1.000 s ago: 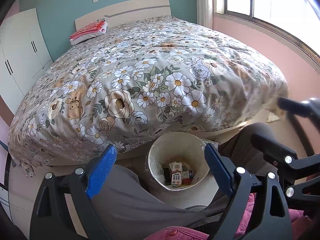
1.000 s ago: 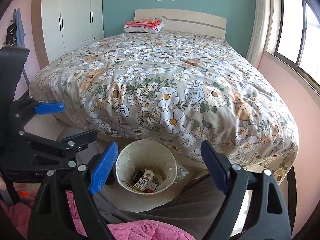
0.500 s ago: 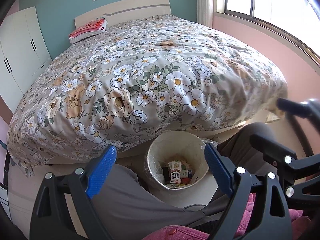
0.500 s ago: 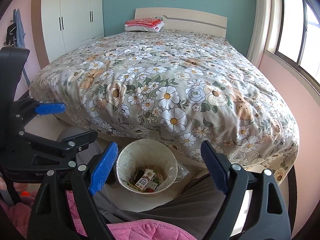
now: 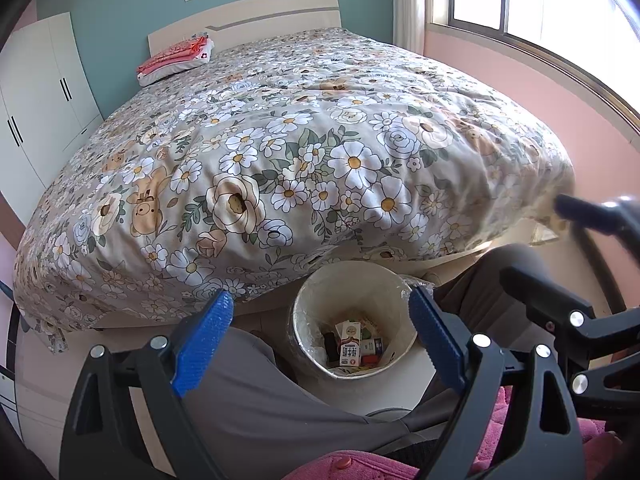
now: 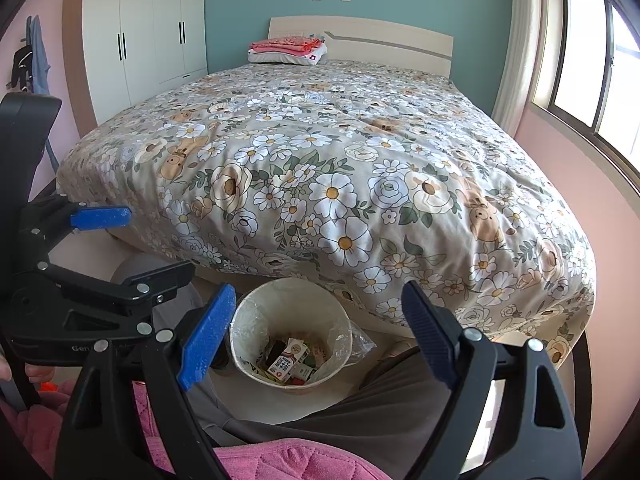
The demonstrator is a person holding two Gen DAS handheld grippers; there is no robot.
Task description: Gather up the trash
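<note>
left wrist view: the left gripper (image 5: 320,336) is held with its blue pads (image 5: 202,338) wide apart and nothing between them. the trash bin (image 5: 400,304), a round pale pail lined with clear plastic, is seen framed between the fingers at about 6 o'clock of the picture, upright with its mouth facing up. a milk carton (image 5: 349,350) is lying in it on other small packs, its long axis running from 12 to 6 o'clock; red and white printing is seen on it, but the characters are too small to be read.

right wrist view: the right gripper (image 6: 316,334) is likewise held open and empty, and the bin (image 6: 244,344) is seen just below its gap. part of a word, "gen", can be made out on the black body of the left gripper at 9 o'clock. the bed (image 6: 320,168) with its flowered cover overhangs the floor just behind the bin at 12 o'clock. grey trouser legs (image 6: 400,412) are seen on both sides of the bin, so that only a narrow strip of pale floor (image 6: 256,404) is left free around it.
</note>
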